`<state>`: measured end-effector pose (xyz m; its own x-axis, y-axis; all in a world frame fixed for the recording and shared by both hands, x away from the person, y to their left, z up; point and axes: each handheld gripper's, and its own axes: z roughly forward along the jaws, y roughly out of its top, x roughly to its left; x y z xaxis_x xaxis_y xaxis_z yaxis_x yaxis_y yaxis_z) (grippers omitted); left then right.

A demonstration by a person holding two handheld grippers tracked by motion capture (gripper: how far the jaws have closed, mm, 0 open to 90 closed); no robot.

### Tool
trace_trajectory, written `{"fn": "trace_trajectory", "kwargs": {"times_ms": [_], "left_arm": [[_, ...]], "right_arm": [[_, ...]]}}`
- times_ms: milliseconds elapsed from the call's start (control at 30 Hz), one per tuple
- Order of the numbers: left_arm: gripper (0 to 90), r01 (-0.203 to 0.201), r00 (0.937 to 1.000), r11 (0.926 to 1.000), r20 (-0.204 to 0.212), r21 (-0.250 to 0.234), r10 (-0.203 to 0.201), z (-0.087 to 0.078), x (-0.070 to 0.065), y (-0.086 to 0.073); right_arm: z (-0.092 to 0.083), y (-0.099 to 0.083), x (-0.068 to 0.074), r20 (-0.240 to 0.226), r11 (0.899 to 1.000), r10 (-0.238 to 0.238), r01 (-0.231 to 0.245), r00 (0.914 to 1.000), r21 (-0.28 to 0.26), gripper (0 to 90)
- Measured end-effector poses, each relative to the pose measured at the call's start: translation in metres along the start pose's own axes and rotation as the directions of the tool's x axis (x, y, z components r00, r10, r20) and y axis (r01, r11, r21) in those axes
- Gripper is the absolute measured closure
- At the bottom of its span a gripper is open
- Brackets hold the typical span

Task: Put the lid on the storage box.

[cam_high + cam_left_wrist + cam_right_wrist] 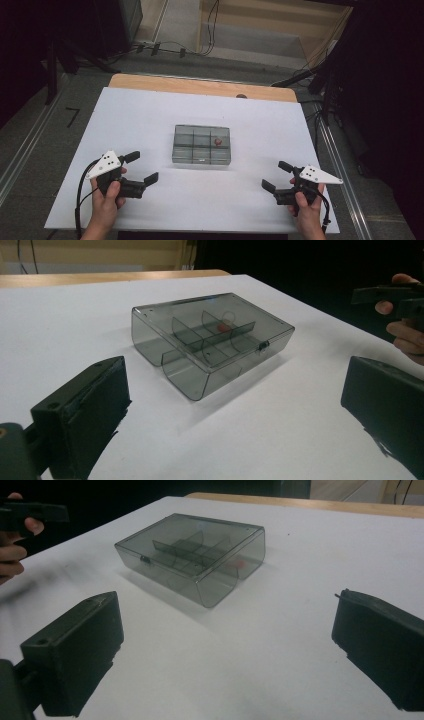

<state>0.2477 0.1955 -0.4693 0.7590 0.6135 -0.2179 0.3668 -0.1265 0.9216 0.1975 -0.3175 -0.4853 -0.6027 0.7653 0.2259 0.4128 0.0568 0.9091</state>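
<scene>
A smoky clear plastic box (pixel 202 145) with a closed lid and several compartments lies in the middle of the white sheet (pixel 150 115). A small red item (pixel 218 142) sits in its far right compartment. My left gripper (pixel 144 166) rests at the front left, open, its jaws aimed at the box with nothing between them. My right gripper (pixel 274 175) mirrors it at the front right, open and empty. The left gripper view has the box (pixel 212 340) and red item (pixel 223 327) ahead of my left gripper (pixel 235 410). Ahead of my right gripper (pixel 225 645) lies the box (pixel 195 555).
The white sheet covers a wooden table whose bare far edge (pixel 200 86) shows beyond it. Cables (pixel 165 49) run over the floor past the table. Dark curtains hang at both sides. The box has bare sheet on every side.
</scene>
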Motion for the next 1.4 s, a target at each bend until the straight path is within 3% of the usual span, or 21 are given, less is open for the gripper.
{"fn": "trace_trajectory", "kwargs": {"times_ms": [500, 733, 1133, 1400], "left_arm": [[0.0, -0.003, 0.999, 0.9998, -0.045, -0.021, 0.002, -0.03, 0.013, -0.009], [0.0, -0.005, 0.9981, 1.0, -0.062, -0.007, 0.004, -0.034, 0.022, -0.013], [0.0, -0.002, 0.9952, 1.0, -0.098, 0.006, 0.003, -0.042, 0.037, -0.018], [0.0, -0.01, 0.9935, 0.9996, -0.113, 0.028, 0.013, -0.042, 0.042, -0.019]], "right_arm": [[-0.022, -0.009, -0.015, 0.063, 1.0, 0.008, -0.009, 0.998, 0.004, 0.0], [-0.035, -0.019, -0.027, 0.122, 0.999, -0.019, 0.015, 0.9923, 0.032, 0.0], [-0.051, -0.027, -0.05, 0.176, 1.0, 0.021, -0.023, 0.9842, 0.011, 0.0], [-0.053, -0.029, -0.056, 0.191, 0.999, 0.033, -0.037, 0.9811, 0.014, 0.0]]}}
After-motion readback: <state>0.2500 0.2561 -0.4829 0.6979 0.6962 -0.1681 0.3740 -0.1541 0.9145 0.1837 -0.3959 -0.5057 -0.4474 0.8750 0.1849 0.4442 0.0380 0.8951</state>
